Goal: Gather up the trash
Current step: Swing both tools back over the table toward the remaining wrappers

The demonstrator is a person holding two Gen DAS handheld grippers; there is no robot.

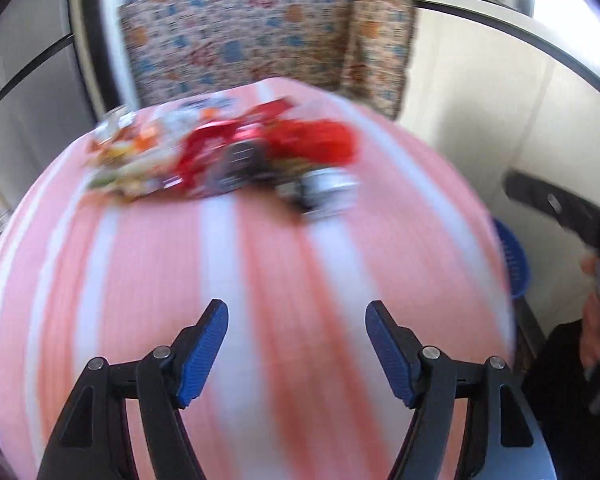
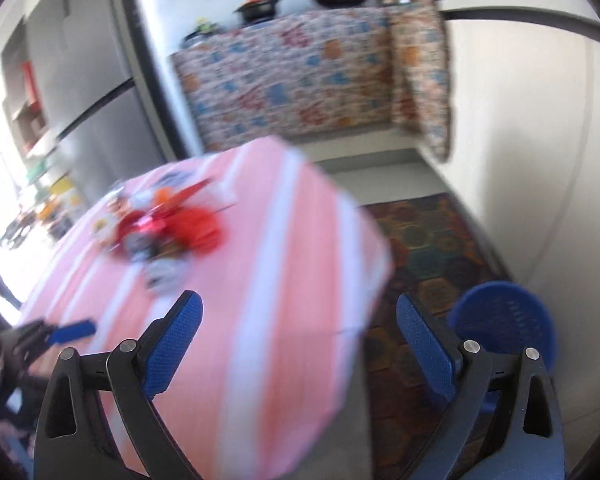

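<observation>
A blurred pile of trash (image 1: 228, 152) lies on the far part of a table with a pink and white striped cloth (image 1: 140, 280). It holds red wrappers (image 1: 312, 140), pale snack packets and a small silver item (image 1: 328, 188). My left gripper (image 1: 297, 308) hovers open over the bare near cloth, well short of the pile, with nothing between its blue pads. My right gripper (image 2: 298, 298) is open wide above the table's right corner (image 2: 292, 240), also empty, with the trash pile (image 2: 168, 232) ahead to its left. A blue basket (image 2: 504, 316) stands on the floor right of the table.
A patterned rug (image 2: 424, 236) covers the floor beyond the basket. Behind the table stand a counter draped in floral cloth (image 2: 292, 80) and a grey fridge (image 2: 92, 92). A hand holds the other gripper at the right edge (image 1: 560, 208). Both views are motion-blurred.
</observation>
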